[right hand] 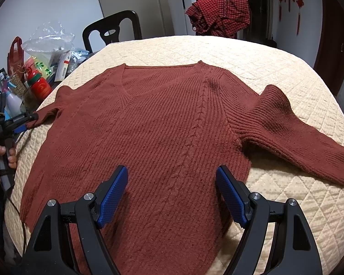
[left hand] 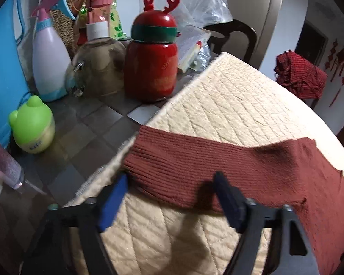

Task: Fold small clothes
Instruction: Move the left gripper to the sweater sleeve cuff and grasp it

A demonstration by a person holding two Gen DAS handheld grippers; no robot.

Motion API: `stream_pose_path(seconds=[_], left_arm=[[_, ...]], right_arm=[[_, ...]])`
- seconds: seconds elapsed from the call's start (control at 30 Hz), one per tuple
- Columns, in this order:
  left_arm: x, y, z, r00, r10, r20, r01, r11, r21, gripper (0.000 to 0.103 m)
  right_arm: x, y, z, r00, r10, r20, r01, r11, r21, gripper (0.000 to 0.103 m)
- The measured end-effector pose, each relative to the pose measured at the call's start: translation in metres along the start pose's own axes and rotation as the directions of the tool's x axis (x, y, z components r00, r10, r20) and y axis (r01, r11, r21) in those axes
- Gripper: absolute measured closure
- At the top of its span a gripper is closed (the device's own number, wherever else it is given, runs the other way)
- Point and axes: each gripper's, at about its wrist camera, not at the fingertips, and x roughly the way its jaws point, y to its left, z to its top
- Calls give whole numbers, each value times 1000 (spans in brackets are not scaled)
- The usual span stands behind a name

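Observation:
A rust-red ribbed V-neck sweater (right hand: pixel 162 123) lies flat, front up, on a cream quilted cover (right hand: pixel 286 73). Its right sleeve (right hand: pixel 295 135) bends down toward the cover's right edge. Its left sleeve (left hand: pixel 217 160) stretches across the left wrist view. My left gripper (left hand: pixel 172 183) is open, its jaws astride the cuff end of that sleeve; it also shows in the right wrist view (right hand: pixel 27 121) at the sleeve's cuff. My right gripper (right hand: pixel 172 183) is open and empty, just above the sweater's lower body.
Left of the cover stand a red reindeer jar (left hand: pixel 152 61), a white spray bottle (left hand: pixel 49 61), a glass jar (left hand: pixel 98 66) and a green frog container (left hand: pixel 33 126). A dark chair (right hand: pixel 112 29) and a red checked cloth (right hand: pixel 220 16) are behind the table.

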Motion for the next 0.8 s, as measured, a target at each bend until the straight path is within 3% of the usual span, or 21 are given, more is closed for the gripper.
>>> stream_pose_path(seconds=[0.17, 0.3, 0.4, 0.57, 0.7, 0.8], left_arm=[[1, 4, 9, 1000, -3, 9, 3, 1000, -9, 79], [-11, -5, 16, 997, -53, 49, 52, 998, 16, 87], [-28, -26, 22, 986, -147, 76, 143, 988, 57, 87], [-59, -90, 25, 942, -326, 85, 305, 933, 190, 87], [-72, -152, 9, 888, -459, 28, 432, 852, 296, 87], [-69, -193, -11, 844, -533, -63, 521, 784, 337, 87]], right_arm=[[0, -2, -1, 1000, 8, 2, -8, 1000, 3, 24], [-3, -6, -2, 1000, 11, 13, -11, 1000, 17, 24], [-5, -11, -2, 1000, 12, 23, -13, 999, 32, 24], [-8, -15, -2, 999, 19, 35, -21, 998, 56, 24], [-12, -17, -2, 999, 24, 43, -27, 997, 68, 24], [-14, -19, -1, 998, 40, 51, -44, 995, 87, 24]])
